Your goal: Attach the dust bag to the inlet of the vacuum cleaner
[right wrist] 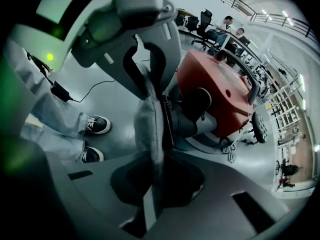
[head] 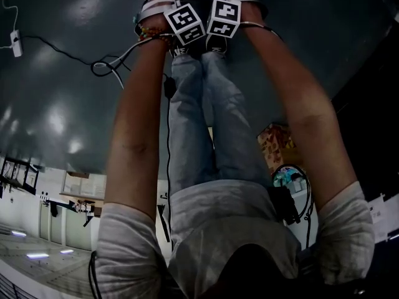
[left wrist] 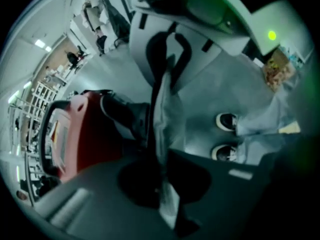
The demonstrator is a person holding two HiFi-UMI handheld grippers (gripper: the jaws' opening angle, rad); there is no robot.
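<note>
A grey fabric dust bag [left wrist: 167,109] hangs edge-on between both grippers. My left gripper [left wrist: 162,184] is shut on its lower edge, and my right gripper [right wrist: 150,184] is shut on the same bag [right wrist: 149,116]. Just behind the bag lies the red vacuum cleaner [right wrist: 222,86] with its black round inlet [right wrist: 192,109] close to the cloth. In the left gripper view the red vacuum cleaner [left wrist: 75,134] is at the left. The head view shows only both arms and the two marker cubes [head: 185,22], with bag and vacuum hidden.
The person's shoes [right wrist: 97,125] stand on the grey floor beside the bag. A black cable [head: 103,64] and a white adapter [head: 15,42] lie on the floor. A printed box [head: 277,143] sits near the legs. Office chairs and seated people [right wrist: 227,21] are far behind the vacuum.
</note>
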